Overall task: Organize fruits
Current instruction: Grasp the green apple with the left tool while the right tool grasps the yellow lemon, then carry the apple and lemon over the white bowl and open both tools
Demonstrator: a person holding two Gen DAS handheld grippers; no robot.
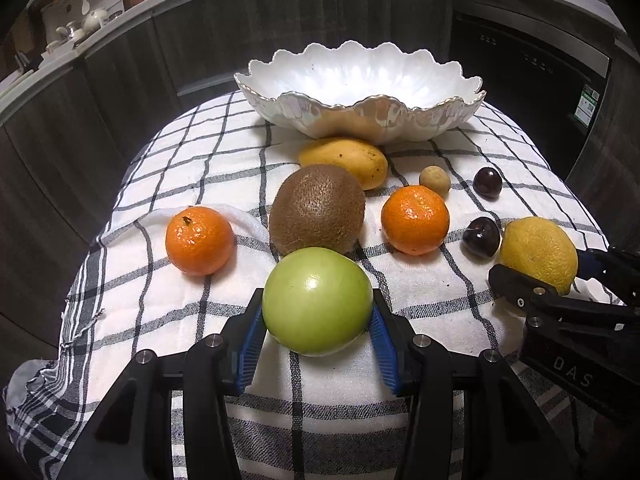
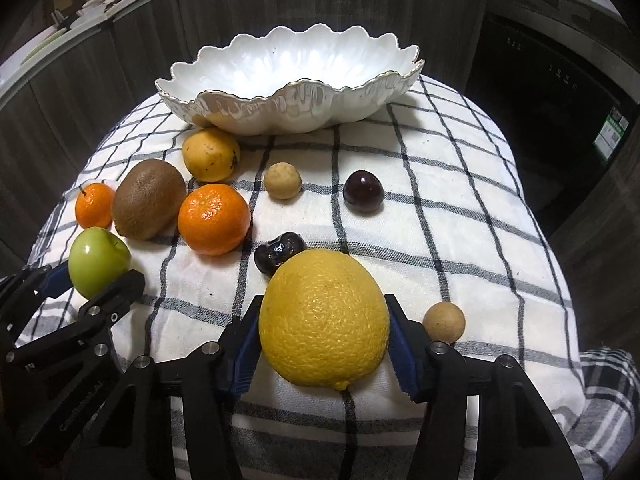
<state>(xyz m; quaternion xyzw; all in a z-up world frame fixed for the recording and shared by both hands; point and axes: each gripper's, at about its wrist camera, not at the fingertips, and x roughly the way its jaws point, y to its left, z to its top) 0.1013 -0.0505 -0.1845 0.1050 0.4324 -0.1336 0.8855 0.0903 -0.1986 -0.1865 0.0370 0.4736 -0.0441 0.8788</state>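
Observation:
On a checked cloth (image 1: 192, 152) my left gripper (image 1: 317, 305) is shut on a green apple (image 1: 317, 300), with both blue pads against its sides. My right gripper (image 2: 324, 309) is shut on a big yellow lemon (image 2: 324, 316), which fills the gap between its pads. Both fruits rest on the cloth. A white scalloped bowl (image 1: 360, 118) stands empty at the far side. Between it and the grippers lie a mango (image 1: 348, 160), a kiwi (image 1: 318, 210), two oranges (image 1: 199, 240) (image 1: 415, 219), two dark cherries (image 1: 487, 182) (image 1: 481, 237) and a small tan fruit (image 1: 434, 179).
Another small tan fruit (image 2: 444, 321) lies just right of the right gripper's finger. One cherry (image 2: 278, 254) touches the far side of the lemon. Dark cabinet fronts (image 1: 120, 80) ring the covered surface, whose cloth edges drop off on the left and right.

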